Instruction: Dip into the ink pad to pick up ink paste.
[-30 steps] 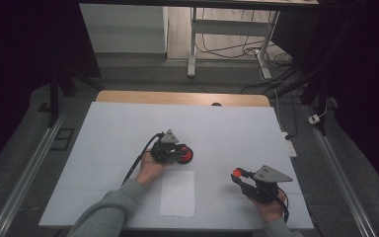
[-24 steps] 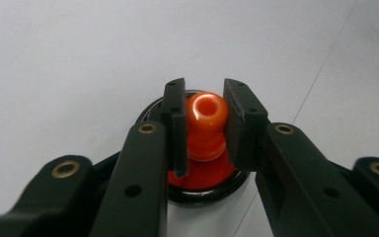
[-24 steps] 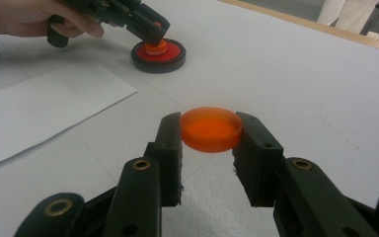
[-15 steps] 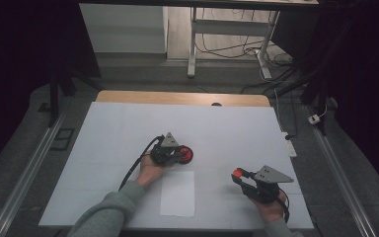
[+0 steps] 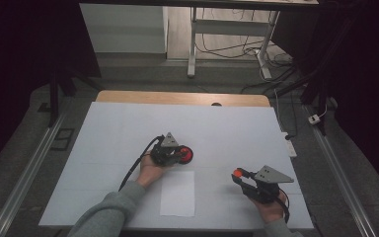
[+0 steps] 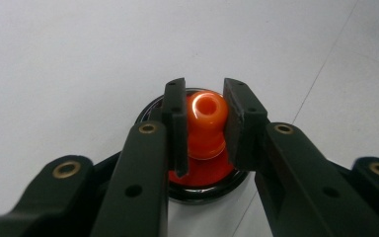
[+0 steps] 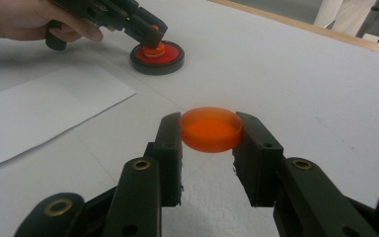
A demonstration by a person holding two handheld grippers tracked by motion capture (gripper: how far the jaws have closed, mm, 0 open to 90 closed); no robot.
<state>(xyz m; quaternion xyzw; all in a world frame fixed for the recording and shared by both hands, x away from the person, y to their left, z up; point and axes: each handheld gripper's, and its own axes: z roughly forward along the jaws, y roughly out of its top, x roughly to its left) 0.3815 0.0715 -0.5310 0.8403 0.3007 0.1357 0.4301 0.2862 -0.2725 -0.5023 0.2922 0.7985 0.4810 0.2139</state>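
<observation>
A round black-rimmed base with a red top [image 5: 187, 155] rests mid-table, and an orange knob [image 6: 206, 118] stands on it. My left gripper [image 6: 205, 106] is shut on that knob, pads on both sides; in the right gripper view the left gripper [image 7: 153, 37] sits over the base [image 7: 170, 59]. My right gripper [image 7: 210, 129] is shut on a flat orange round lid [image 7: 210, 133], held just above the table near the front right. From above, the right gripper [image 5: 238, 175] shows the lid [image 5: 237, 173] as an orange spot at its tip.
A white sheet of paper [image 5: 177, 193] lies between the two hands near the front edge. The white table cover [image 5: 237, 128] stretches back to a wooden strip [image 5: 177, 98]. Metal rails run along both sides, and cables and table legs lie on the floor beyond.
</observation>
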